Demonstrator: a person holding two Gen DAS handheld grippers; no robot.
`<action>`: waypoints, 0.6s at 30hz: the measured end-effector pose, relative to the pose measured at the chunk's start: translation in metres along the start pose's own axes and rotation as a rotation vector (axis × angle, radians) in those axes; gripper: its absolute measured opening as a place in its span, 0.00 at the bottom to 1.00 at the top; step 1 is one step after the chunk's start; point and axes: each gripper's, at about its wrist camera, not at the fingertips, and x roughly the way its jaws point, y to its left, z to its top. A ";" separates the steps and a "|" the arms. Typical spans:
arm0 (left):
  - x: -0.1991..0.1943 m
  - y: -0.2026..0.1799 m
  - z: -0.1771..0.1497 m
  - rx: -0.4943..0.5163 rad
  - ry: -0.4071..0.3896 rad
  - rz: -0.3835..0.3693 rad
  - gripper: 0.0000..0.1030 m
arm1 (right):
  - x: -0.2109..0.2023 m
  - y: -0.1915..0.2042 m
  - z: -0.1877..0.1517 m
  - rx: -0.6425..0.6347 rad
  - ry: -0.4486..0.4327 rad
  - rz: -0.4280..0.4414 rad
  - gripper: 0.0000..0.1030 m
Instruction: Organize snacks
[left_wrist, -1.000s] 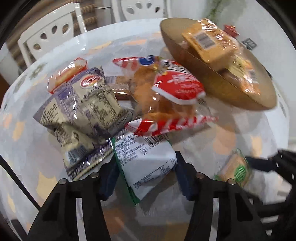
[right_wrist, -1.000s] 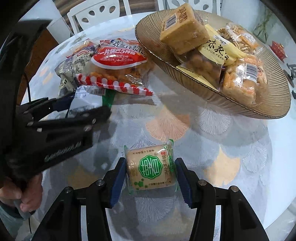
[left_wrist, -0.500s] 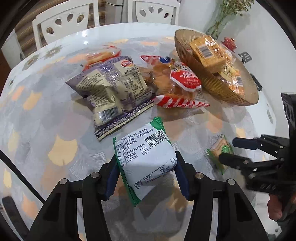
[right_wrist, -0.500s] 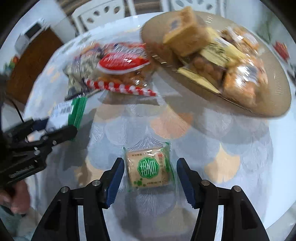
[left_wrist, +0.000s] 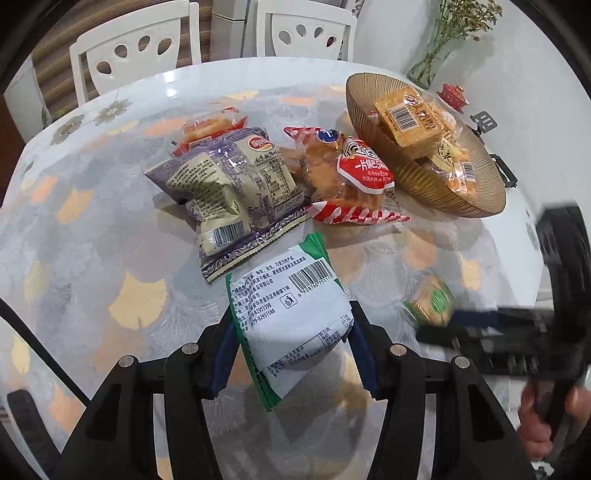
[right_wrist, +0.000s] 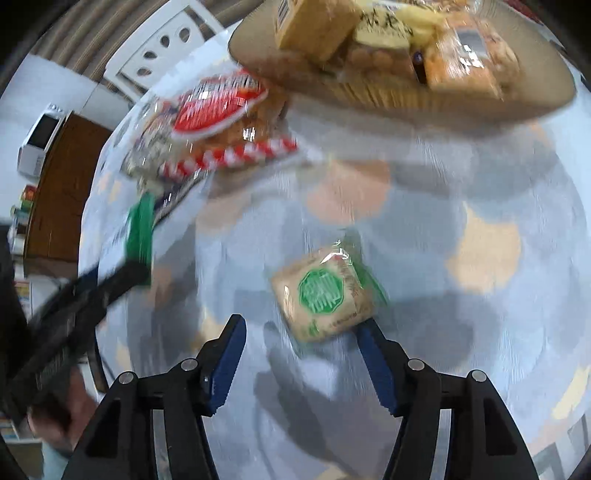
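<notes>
White-green snack pack (left_wrist: 291, 317) pinched in left gripper (left_wrist: 291, 350); right gripper (right_wrist: 299, 354) spread (biscuit packet (right_wrist: 325, 295) touching 1 finger).

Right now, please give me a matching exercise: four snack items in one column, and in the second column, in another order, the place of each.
Items:
1. white-and-green packet
2. small green-label biscuit pack
3. red-and-white bread bag
4. orange block with barcode

Places:
A. in the brown ribbed bowl
B. clamped by the left gripper
C. on the table beside the purple packet
D. on the tablecloth before the open right gripper

Pairs: 1-B, 2-D, 3-C, 4-A
</notes>
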 end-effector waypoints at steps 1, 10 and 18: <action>-0.001 0.000 -0.001 -0.001 -0.001 0.001 0.51 | 0.001 0.001 0.005 0.007 -0.006 0.000 0.60; -0.004 0.002 -0.009 -0.029 0.004 0.001 0.51 | 0.016 0.033 0.017 -0.140 -0.061 -0.205 0.56; -0.019 -0.011 -0.003 -0.016 -0.020 -0.006 0.51 | -0.002 0.040 -0.014 -0.264 -0.042 -0.218 0.45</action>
